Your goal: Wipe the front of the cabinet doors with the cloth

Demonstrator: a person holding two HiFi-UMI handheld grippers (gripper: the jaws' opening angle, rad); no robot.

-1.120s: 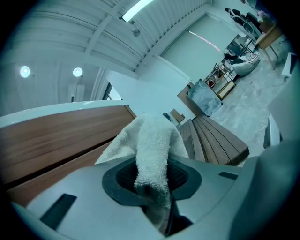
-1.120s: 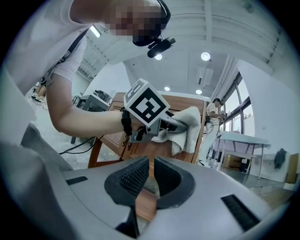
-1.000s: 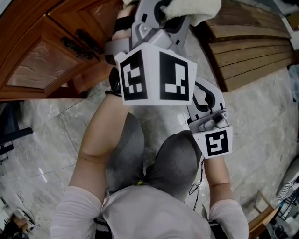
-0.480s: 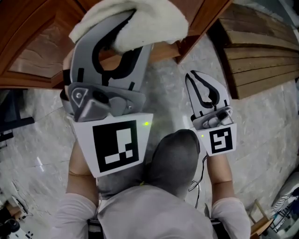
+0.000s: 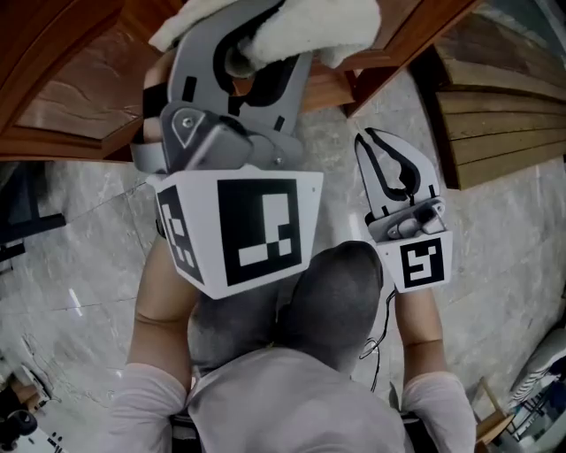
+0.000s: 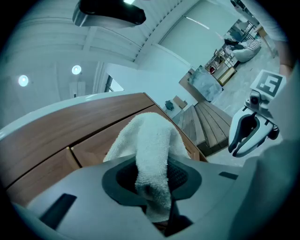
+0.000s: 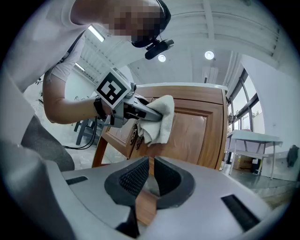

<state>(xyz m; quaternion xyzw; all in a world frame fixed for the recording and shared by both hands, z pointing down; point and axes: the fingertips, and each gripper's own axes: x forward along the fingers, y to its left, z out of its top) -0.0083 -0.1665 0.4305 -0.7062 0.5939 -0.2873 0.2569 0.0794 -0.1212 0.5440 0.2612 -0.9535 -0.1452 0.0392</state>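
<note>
A white cloth (image 5: 301, 25) is pinched in my left gripper (image 5: 261, 49), which is shut on it and holds it up against the brown wooden cabinet doors (image 5: 84, 88). In the left gripper view the cloth (image 6: 152, 145) runs down between the jaws, with the cabinet (image 6: 70, 136) behind it. The right gripper view shows the cloth (image 7: 159, 119) pressed on a door panel (image 7: 192, 136) beside dark metal handles (image 7: 135, 138). My right gripper (image 5: 370, 142) hangs to the right, shut and holding nothing, away from the cabinet.
Stacked wooden planks (image 5: 500, 97) lie on the floor to the right of the cabinet. Grey marble floor (image 5: 80, 239) spreads below. The person's knees (image 5: 332, 305) are under the grippers. A table (image 7: 255, 138) stands to the cabinet's right.
The left gripper and its cloth swept left across the cabinet front, then edged back right. The right gripper has barely moved.
</note>
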